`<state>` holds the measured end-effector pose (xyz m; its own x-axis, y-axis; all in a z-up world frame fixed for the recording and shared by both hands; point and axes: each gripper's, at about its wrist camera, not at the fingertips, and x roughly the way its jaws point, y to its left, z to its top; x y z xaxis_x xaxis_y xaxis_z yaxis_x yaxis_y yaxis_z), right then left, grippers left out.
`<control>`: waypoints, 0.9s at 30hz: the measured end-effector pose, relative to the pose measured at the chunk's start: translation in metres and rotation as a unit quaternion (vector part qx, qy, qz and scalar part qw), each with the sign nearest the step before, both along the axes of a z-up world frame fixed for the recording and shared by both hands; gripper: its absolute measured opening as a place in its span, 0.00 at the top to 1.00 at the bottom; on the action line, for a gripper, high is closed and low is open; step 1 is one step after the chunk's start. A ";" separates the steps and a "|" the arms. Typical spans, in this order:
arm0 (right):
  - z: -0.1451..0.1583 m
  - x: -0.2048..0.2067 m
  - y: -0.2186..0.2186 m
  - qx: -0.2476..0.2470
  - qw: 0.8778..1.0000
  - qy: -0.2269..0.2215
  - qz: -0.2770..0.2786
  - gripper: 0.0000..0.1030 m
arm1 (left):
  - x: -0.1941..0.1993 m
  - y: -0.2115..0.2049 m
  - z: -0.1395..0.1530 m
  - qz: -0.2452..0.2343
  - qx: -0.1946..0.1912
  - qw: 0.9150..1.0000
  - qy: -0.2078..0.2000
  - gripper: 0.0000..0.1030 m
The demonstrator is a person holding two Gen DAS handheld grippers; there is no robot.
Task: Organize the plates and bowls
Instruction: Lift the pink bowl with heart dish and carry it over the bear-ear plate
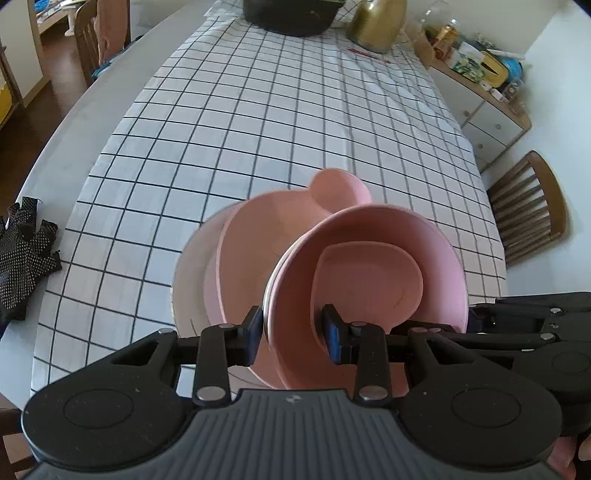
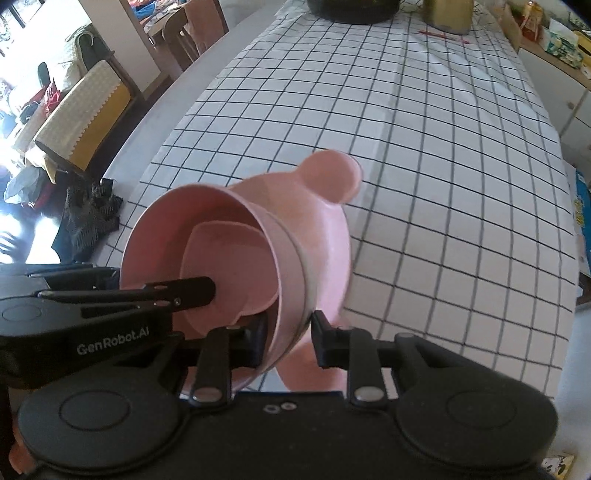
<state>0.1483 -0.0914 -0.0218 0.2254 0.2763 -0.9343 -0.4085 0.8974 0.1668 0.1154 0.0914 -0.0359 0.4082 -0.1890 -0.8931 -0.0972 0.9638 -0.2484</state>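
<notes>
A stack of pink dishes hangs over the checked tablecloth (image 1: 258, 110), held from two sides. On top is a round pink bowl (image 1: 369, 236) with a smaller pink dish (image 1: 369, 273) inside it. Under it lie a pink plate with round ears (image 1: 258, 236) and a pale plate (image 1: 190, 269). My left gripper (image 1: 293, 332) is shut on the bowl's near rim, one pad inside and one outside. My right gripper (image 2: 290, 339) is shut on the stacked rims (image 2: 291, 258) at the opposite side. The left gripper's finger (image 2: 192, 288) reaches into the bowl (image 2: 162, 229) in the right wrist view.
Black gloves (image 1: 26, 254) lie at the table's left edge. A black pot (image 1: 291, 14) and a gold kettle (image 1: 376, 22) stand at the far end. A wooden chair (image 1: 528, 206) and a cluttered sideboard (image 1: 480, 74) are on the right.
</notes>
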 end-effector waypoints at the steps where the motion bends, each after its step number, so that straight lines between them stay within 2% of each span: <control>1: -0.002 0.004 0.003 0.000 1.000 0.003 -0.001 0.77 | 0.003 0.003 -0.002 0.001 0.000 1.000 0.002 0.68; 12: -0.021 0.028 0.019 -0.003 0.999 0.033 -0.012 0.77 | 0.032 0.017 -0.020 -0.006 0.006 1.000 0.026 0.70; 27: -0.033 0.036 0.023 -0.023 0.998 0.045 -0.023 0.77 | 0.042 0.018 -0.036 -0.014 0.000 0.999 0.036 0.70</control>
<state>0.1848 -0.0681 -0.0549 0.1514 0.2238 -0.9628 -0.3513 0.9226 0.1592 0.1569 0.1092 -0.0720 0.3382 -0.1999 -0.9196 -0.0871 0.9663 -0.2421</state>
